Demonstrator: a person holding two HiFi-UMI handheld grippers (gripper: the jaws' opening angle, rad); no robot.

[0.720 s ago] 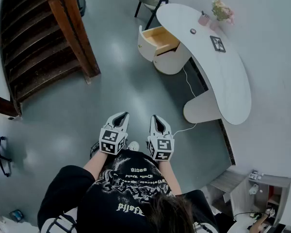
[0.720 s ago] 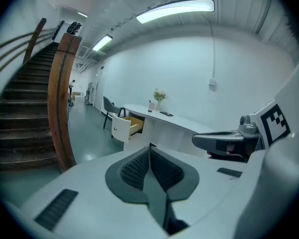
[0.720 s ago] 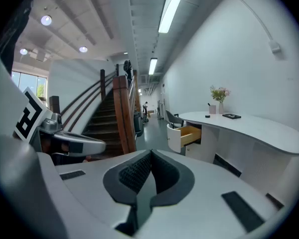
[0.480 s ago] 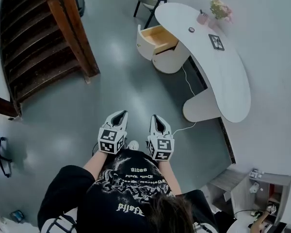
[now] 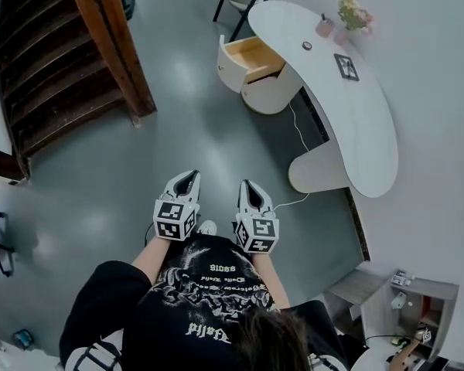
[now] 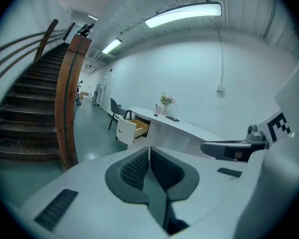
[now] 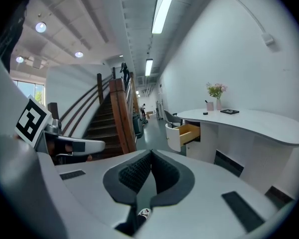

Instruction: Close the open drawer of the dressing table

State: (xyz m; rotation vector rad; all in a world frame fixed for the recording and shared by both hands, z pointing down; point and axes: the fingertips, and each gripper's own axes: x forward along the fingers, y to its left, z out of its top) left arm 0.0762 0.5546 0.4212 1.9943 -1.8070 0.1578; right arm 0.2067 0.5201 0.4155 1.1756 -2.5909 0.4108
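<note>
"So, has anything changed just now?"

"Hardly. The left gripper [image 5: 190, 178] has its jaws pressed together on nothing. So does the right gripper [image 5: 248, 187], just beside it."

"And the drawer?"

"The drawer [image 5: 247, 56] still sticks out of the dressing table [image 5: 348, 122], far ahead of both tongs and a bit to their right. The room has slid a little in the head view, so maybe the person is stepping."

"So the job?"

"Not started. I think the tongs must get much closer before they can push."
</note>
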